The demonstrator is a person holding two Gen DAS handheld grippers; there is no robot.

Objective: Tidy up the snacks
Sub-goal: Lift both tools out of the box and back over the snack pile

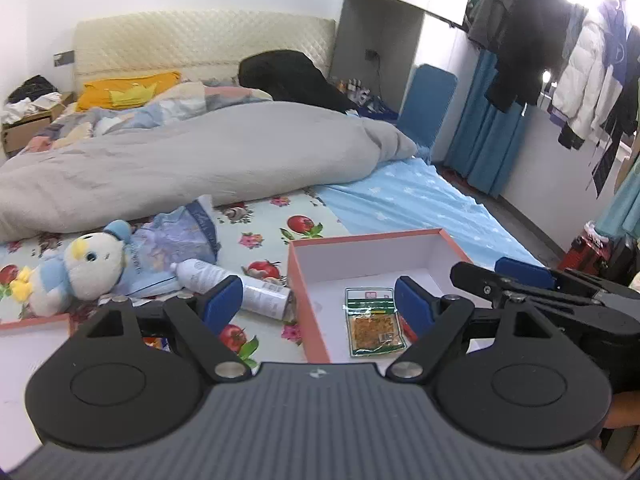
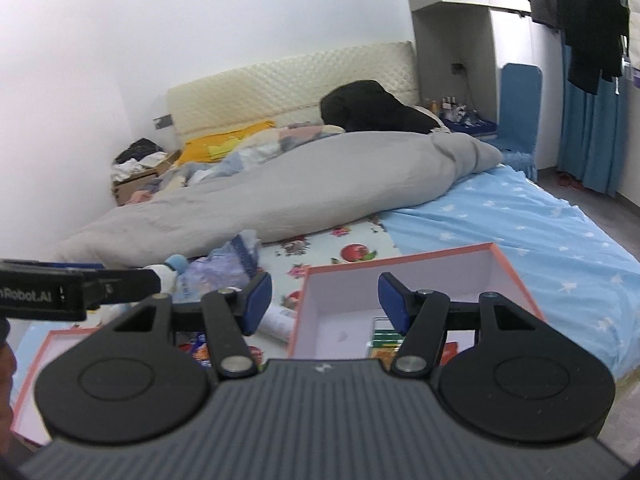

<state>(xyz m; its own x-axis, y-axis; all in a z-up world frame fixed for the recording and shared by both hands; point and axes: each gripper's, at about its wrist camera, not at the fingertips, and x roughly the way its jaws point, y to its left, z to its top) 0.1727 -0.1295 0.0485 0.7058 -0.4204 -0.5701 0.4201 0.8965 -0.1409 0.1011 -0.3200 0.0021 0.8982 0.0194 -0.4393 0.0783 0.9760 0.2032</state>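
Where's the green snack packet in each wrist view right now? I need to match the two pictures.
Left wrist: the green snack packet lies flat on the white floor of the orange-rimmed box, low and right of centre, just left of the left gripper's right finger.
Right wrist: only a sliver of it shows in the same box, largely hidden behind the right gripper's right finger.
Shared landmark: the box's orange rim.

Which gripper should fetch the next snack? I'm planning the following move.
Probably the left gripper: open, empty, nearer the colourful packet lying left of the box. The right gripper is open over the box.
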